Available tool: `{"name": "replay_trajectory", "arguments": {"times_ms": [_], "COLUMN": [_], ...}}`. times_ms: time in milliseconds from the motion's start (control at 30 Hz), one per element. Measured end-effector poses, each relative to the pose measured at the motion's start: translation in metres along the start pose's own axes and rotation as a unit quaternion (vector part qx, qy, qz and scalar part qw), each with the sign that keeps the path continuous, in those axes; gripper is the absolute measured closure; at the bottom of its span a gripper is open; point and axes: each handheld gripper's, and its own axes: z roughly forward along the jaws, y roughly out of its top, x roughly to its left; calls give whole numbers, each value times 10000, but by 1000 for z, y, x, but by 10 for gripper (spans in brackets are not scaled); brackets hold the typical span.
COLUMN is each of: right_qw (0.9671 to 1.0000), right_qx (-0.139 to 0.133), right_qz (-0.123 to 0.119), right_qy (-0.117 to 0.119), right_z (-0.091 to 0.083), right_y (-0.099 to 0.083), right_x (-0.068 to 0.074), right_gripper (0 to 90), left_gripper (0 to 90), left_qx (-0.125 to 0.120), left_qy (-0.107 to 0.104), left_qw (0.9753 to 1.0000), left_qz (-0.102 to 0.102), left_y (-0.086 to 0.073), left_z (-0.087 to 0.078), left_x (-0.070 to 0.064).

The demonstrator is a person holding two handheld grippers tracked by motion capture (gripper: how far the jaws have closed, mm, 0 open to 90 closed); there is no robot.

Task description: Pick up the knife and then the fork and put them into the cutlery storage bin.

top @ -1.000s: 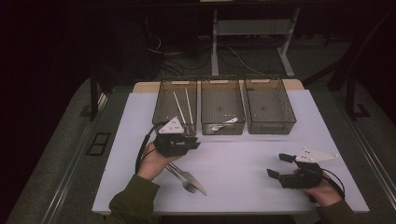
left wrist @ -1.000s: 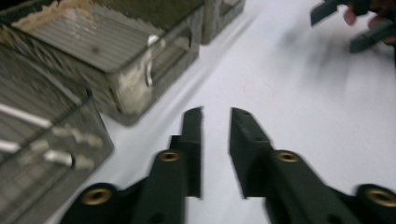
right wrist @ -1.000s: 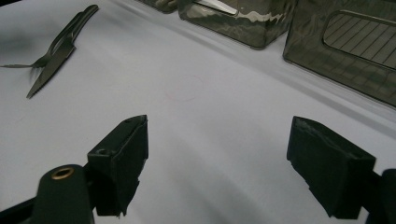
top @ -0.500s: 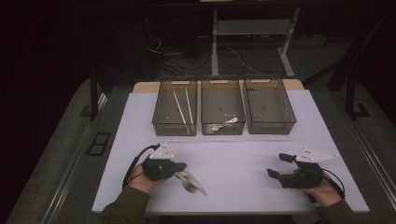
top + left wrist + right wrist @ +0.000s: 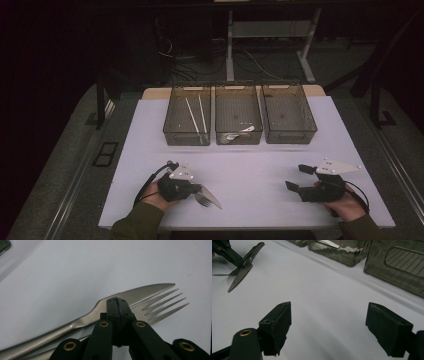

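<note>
Left claw closed over the knife and fork at the near edge of the desk

High view: the left claw (image 5: 196, 189) sits low on the desk (image 5: 250, 165), well in front of the left-hand bin (image 5: 187, 121), its tips at the knife (image 5: 211, 194) and fork (image 5: 203, 200), which lie side by side, probably awaiting sorting into the bins; the right claw (image 5: 300, 179) waits well apart, on the other side. Left gripper view: its jaws are pressed together above the knife (image 5: 135, 293), with nothing visibly pinched; the fork (image 5: 165, 305) lies just beside. Right gripper view: the right claw (image 5: 328, 327) is spread wide and empty, likely on standby, pointing toward the bins.
</note>
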Motion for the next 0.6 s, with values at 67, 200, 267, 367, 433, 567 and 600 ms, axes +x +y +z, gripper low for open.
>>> {"name": "replay_trajectory", "arguments": {"times_ms": [67, 200, 267, 367, 433, 567, 600], "right_qw": [10000, 10000, 10000, 10000, 10000, 10000, 10000], "right_qx": [8, -1, 1, 10, 10, 17, 24], "right_qz": [-9, -24, -33, -31, -26, -12, 0], "right_qy": [-2, -5, -8, -13, -13, -11, -11], "right_z": [0, 0, 1, 1, 1, 1, 1], "right_y": [0, 0, 0, 0, 0, 0, 0], "right_x": [0, 0, 0, 0, 0, 0, 0], "right_gripper": [205, 206, 206, 206, 206, 206, 205], "left_gripper": [890, 890, 890, 889, 890, 889, 890], "left_qx": [6, -28, -35, -60, -35, -72, -83], "left_qy": [-1, 46, 67, 129, 144, 166, 160], "left_qw": [10000, 10000, 9999, 9998, 9997, 9996, 9996], "left_qz": [31, 63, 110, 134, 195, 200, 206], "left_y": [1, 5, 7, 13, 16, 22, 23], "left_z": [2, 6, 9, 14, 17, 23, 24], "left_x": [0, 0, 1, 3, 5, 9, 10]}}
